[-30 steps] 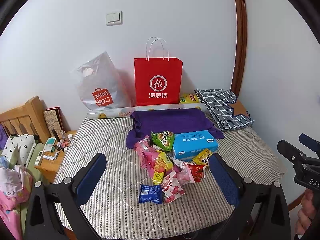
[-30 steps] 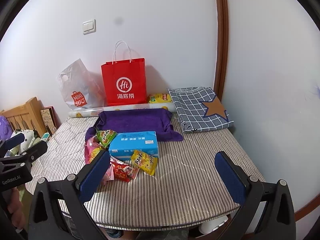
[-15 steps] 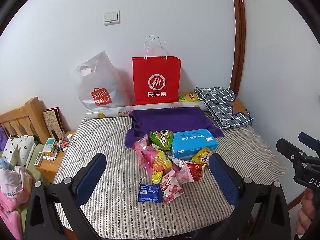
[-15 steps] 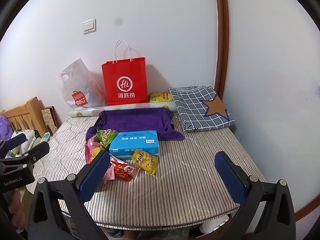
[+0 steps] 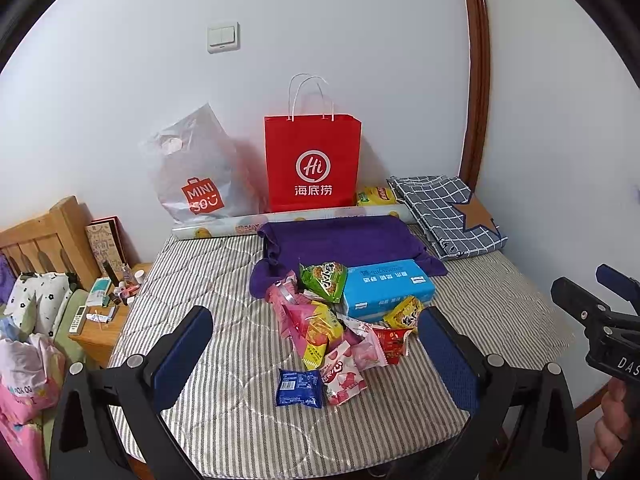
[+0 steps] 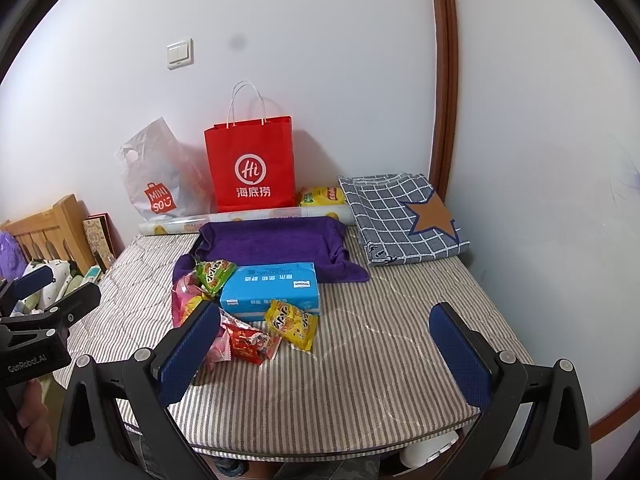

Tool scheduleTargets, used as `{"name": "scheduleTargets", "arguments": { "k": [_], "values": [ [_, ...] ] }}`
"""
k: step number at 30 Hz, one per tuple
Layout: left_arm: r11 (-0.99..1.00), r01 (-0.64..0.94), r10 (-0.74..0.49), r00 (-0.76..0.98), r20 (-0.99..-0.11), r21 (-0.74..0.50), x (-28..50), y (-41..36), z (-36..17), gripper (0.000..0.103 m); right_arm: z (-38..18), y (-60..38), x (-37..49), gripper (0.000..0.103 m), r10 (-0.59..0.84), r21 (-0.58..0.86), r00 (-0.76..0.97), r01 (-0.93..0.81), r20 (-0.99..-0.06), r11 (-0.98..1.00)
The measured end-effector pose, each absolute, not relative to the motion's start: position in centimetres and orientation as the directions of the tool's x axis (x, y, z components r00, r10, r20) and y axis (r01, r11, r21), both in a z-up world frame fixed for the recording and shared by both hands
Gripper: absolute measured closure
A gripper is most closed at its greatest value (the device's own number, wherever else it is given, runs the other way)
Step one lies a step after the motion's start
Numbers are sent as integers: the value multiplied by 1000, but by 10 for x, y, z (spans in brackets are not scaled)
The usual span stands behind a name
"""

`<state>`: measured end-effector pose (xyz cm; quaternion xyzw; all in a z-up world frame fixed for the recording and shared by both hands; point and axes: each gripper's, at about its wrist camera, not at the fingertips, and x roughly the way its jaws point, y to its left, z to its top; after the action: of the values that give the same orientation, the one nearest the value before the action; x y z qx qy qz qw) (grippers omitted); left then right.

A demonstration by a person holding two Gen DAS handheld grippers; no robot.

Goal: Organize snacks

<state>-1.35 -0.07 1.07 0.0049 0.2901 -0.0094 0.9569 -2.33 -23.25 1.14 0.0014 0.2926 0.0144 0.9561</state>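
Observation:
A heap of snack packets (image 5: pixel 324 320) lies mid-mattress: a green packet (image 5: pixel 324 280), pink ones, a yellow one (image 6: pixel 292 323), a red one (image 6: pixel 250 343) and a small blue packet (image 5: pixel 299 388) nearest me. A blue tissue box (image 5: pixel 386 287) sits against the heap, in front of a purple cloth (image 5: pixel 340 240). A red paper bag (image 5: pixel 314 162) stands upright at the wall. My left gripper (image 5: pixel 316 356) is open, above the mattress's near edge, short of the heap. My right gripper (image 6: pixel 326 350) is open too, holding nothing, to the right of the snacks.
A white plastic bag (image 5: pixel 192 176) leans on the wall beside a long roll (image 5: pixel 288 220). A folded checked cloth (image 6: pixel 400 216) lies at the back right. A wooden nightstand (image 5: pixel 102 320) with small items stands left of the striped mattress (image 6: pixel 380 360).
Both grippers have drifted slightly, so the scene shifts a little in each view. Both stay open and nothing on the mattress has moved.

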Motion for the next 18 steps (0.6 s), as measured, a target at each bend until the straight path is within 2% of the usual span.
{"name": "scheduleTargets", "arguments": {
  "k": [18],
  "values": [
    [1000, 11, -6, 829, -559, 5, -6, 5, 11, 0, 6, -232, -20, 0, 34, 14, 825, -32, -564, 999]
  ]
}}
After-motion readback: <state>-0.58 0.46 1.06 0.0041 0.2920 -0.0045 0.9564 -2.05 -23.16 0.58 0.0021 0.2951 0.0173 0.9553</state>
